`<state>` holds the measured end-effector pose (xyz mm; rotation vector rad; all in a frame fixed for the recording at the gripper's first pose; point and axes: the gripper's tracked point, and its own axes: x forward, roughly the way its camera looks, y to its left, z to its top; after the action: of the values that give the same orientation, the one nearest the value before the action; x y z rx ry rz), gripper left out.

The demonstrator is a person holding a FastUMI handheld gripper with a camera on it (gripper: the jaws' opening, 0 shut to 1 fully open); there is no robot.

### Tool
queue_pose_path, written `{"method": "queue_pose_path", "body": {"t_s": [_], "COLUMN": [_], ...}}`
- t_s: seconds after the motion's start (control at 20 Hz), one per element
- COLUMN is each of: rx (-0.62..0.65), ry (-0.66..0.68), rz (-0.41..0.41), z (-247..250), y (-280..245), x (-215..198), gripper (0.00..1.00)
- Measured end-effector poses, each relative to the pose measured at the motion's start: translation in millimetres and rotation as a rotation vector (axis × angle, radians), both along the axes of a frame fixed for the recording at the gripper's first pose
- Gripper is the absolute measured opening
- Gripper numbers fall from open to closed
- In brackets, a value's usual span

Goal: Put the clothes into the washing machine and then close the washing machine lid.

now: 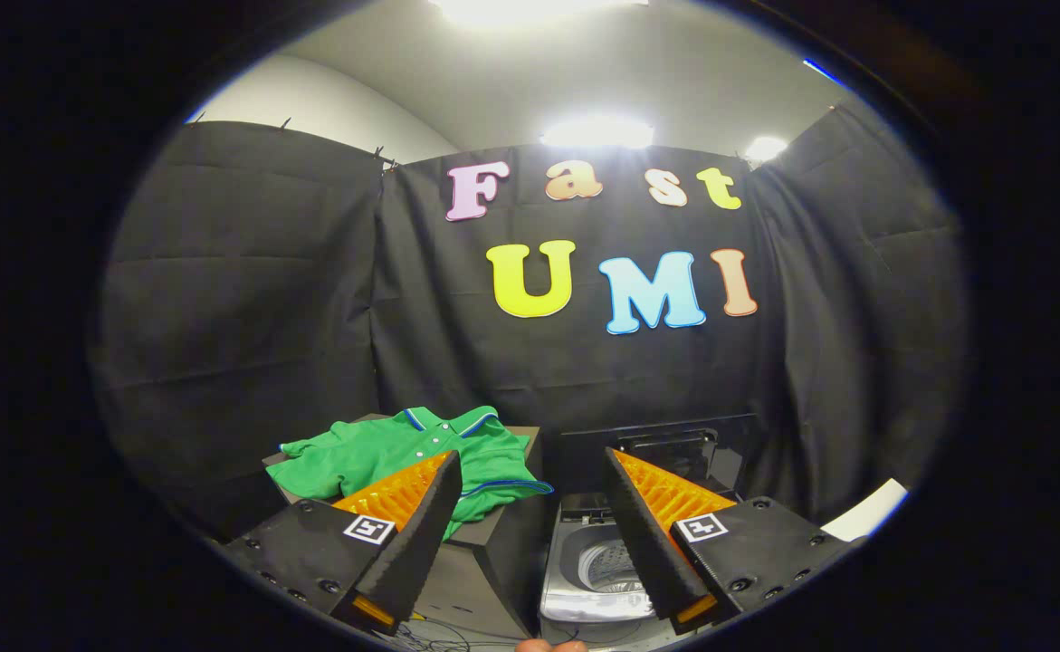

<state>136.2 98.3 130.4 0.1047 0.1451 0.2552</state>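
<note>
A green polo shirt (421, 453) with blue trim on its collar lies spread on a dark box-like stand (484, 552), just beyond my left finger. To the right of the stand sits a small top-loading washing machine (575, 580) with its dark lid (665, 439) raised behind the opening; the drum (606, 566) shows between my fingers, below and ahead. My gripper (530, 462) is open, fingers wide apart, holding nothing, hovering above and short of both shirt and machine.
Black cloth walls close the booth on the left, back and right. A white sheet-like object (864, 512) lies to the right of the machine. Loose cables (439, 638) run on the floor in front of the stand. A fingertip (548, 646) shows below the fingers.
</note>
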Motion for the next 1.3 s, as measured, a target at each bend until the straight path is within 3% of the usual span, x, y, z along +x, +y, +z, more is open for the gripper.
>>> {"method": "queue_pose_path", "body": {"t_s": [0.35, 0.6, 0.95, 1.3], "rx": [-0.035, -0.069, -0.067, -0.084], "ry": [0.025, 0.076, 0.303, 0.428], "rz": [0.119, 0.149, 0.232, 0.258], "z": [29, 30, -12, -42], "y": [59, 88, 142, 183], "x": [43, 76, 111, 129], "gripper": [0.97, 0.97, 0.97, 0.97]}}
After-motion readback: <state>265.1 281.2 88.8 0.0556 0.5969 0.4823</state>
